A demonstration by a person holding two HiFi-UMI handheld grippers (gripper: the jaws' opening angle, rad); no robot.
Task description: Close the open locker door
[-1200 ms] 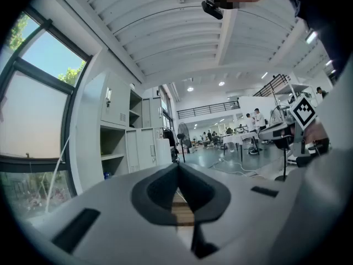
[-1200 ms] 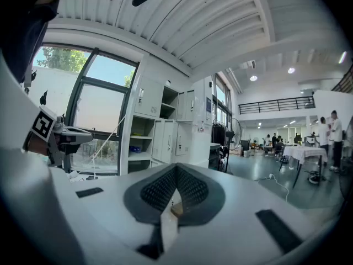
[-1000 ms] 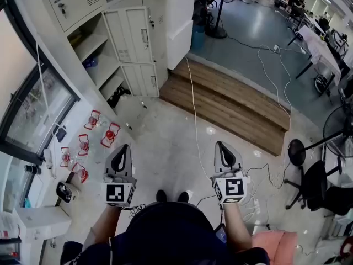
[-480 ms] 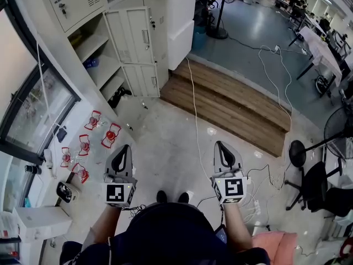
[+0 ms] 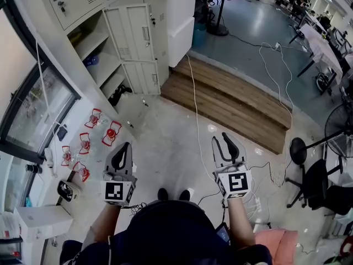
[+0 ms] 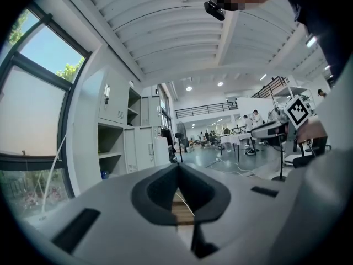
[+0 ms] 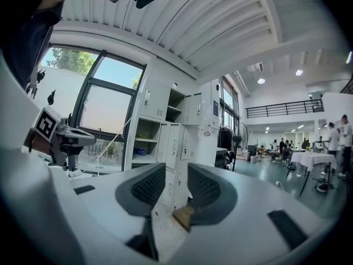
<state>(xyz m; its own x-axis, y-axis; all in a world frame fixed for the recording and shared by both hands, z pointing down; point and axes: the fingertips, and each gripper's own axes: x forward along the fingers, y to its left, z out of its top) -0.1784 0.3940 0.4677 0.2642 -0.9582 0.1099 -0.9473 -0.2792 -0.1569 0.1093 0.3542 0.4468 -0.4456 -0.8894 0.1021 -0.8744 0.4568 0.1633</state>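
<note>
Head view with both gripper views, taken in a workshop hall. The open locker door (image 5: 136, 35) stands in the upper left of the head view, swung out from a white locker unit (image 5: 71, 1) whose bare shelves (image 5: 94, 44) show to its left; a second, lower door leaf (image 5: 142, 77) hangs open directly beneath it. Both leaves are well apart from the two grippers, which are held side by side near the bottom centre of the frame, above the pale floor (image 5: 165, 142). The left gripper (image 5: 125, 148) has its jaws pressed together with nothing between them, as its own view confirms (image 6: 177, 169); there the locker (image 6: 138, 148) appears at middle left. The right gripper (image 5: 220, 138) has jaws that have just been opening: they stand slightly apart and empty, and in the right gripper view (image 7: 176, 176) the gap frames the lower locker doors (image 7: 172, 148) at centre. Each gripper carries a marker cube, left (image 5: 118, 192) and right (image 5: 236, 183). The person's shoes (image 5: 172, 194) show between the two grippers. A low wooden step (image 5: 231, 101) crosses the middle of the frame, with a white cable (image 5: 194, 109) running over it towards the person. Several red-and-clear objects (image 5: 110, 132) lie on the floor at left, near a large window (image 5: 33, 115). A black chair (image 5: 317, 186) stands at the right edge.
</note>
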